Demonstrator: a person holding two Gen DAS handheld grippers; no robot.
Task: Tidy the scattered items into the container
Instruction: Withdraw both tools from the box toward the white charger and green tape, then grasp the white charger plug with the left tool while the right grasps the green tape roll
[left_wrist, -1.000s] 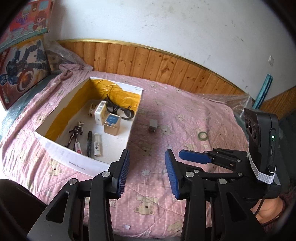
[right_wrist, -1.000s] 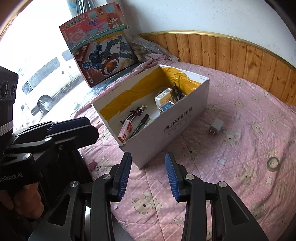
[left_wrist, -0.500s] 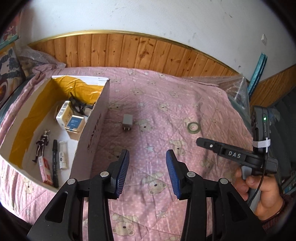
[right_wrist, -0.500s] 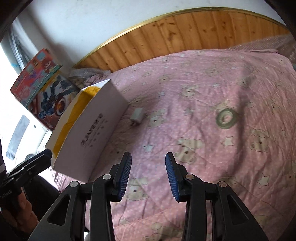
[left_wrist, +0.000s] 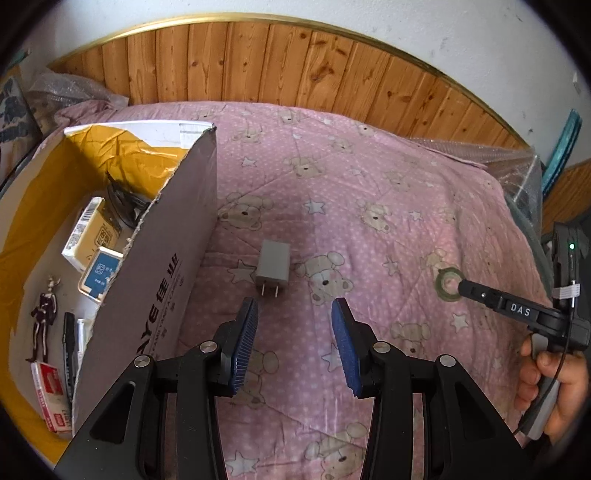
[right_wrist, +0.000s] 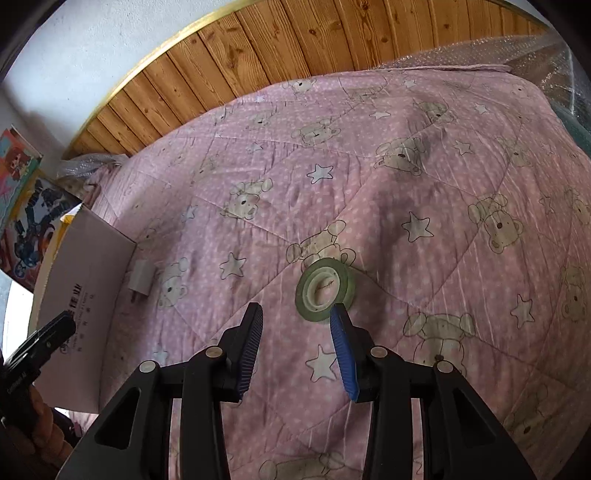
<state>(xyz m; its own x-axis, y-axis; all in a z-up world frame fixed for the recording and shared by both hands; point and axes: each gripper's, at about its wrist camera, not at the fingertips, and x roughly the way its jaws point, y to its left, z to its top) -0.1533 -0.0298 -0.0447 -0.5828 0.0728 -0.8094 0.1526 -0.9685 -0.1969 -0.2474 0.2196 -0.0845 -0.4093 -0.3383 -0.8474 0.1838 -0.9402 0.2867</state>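
**Two grippers over the last loose items on the bed**

The left gripper (left_wrist: 293, 314) hangs open and empty just above the grey charger plug (left_wrist: 272, 265), which lies on the pink quilt (left_wrist: 369, 177) beside the cardboard box (left_wrist: 166, 266). The right gripper (right_wrist: 295, 325) – also open, holding nothing – points at the green tape roll (right_wrist: 325, 288), well apart from the box – its right pad (right_wrist: 341, 347) is near the roll's edge

Ahead of the left gripper (left_wrist: 294, 314), whose jaws stand apart with nothing between them, the charger (left_wrist: 273, 266) lies on open quilt (left_wrist: 369, 184); the box (left_wrist: 166, 258) wall rises close on its left side, leaving little room there. Ahead of the right gripper (right_wrist: 296, 323), jaws also apart, the tape roll (right_wrist: 325, 288) sits near the right jaw with bare quilt all around.
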